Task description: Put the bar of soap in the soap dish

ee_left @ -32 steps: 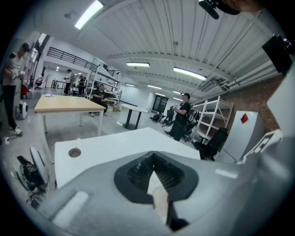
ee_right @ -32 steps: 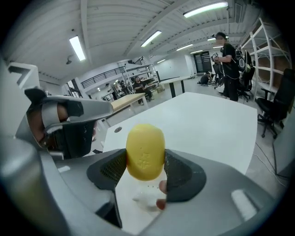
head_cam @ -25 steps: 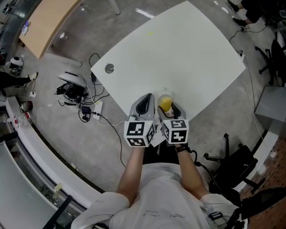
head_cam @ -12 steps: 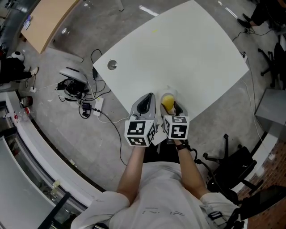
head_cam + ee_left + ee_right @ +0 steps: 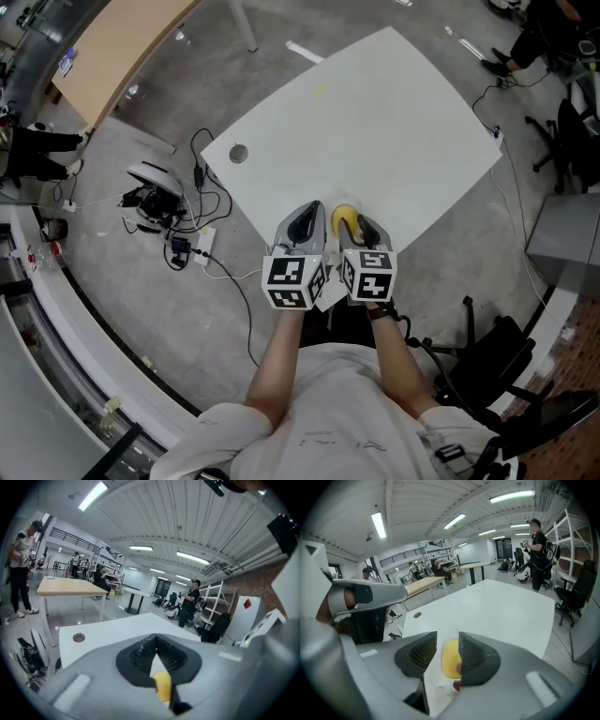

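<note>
One round grey cable port (image 5: 238, 153) sits by the left corner of the white tabletop (image 5: 375, 122), and at the edge nearest the person the left tongs (image 5: 157, 640) are closed on nothing, tips met. Just right of them, at that same edge, the single yellow oval bar of soap (image 5: 450, 660) is pinched between the pads of the right tongs (image 5: 447, 643), which have just been closing. A pale clear rim around it may be the soap dish, I cannot tell. Two tongs, one bar: I would squeeze lightly and squarely across the slippery sides and carry it level.
</note>
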`<state>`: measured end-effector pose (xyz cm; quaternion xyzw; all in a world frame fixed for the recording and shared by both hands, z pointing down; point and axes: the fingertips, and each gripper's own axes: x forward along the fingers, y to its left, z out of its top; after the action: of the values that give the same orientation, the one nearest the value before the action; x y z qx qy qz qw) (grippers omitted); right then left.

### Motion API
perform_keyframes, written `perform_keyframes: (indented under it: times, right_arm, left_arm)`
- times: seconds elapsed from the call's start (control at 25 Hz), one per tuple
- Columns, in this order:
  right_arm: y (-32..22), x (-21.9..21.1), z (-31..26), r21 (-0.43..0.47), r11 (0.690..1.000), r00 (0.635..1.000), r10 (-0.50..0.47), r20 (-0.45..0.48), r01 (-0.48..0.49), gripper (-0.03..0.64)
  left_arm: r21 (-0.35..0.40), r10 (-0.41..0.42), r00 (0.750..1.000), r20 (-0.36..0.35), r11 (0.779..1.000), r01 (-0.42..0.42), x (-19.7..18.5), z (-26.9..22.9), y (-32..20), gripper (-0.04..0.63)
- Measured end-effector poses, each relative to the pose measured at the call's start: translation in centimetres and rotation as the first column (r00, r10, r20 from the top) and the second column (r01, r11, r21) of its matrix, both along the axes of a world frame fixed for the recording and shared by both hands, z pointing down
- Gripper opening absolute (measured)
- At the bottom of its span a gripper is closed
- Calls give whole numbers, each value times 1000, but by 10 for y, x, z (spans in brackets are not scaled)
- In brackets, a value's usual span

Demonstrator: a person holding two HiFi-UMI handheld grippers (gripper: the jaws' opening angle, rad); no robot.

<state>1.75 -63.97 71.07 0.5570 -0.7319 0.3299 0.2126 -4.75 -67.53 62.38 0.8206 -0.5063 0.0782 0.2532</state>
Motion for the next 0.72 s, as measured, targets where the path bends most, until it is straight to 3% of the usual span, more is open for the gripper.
perform_keyframes:
  times: [0.32,0.52,0.72]
  right_arm:
    - [3,-9,-61,157,987,1000,-11,6,10,13]
    - [13,-32,-101,241,970,999,-45,3,42,9]
    - [25,-25,-170,404,915,999,-9,40,-8,9]
  left_arm:
    - [132,14,1000,-24,991,-10,-1,-57,7,0]
    - [219,28,998,-56,976,-15,-9,-105,17,0]
    - [306,39,998,-57,952,-19,-15,-149,40,0]
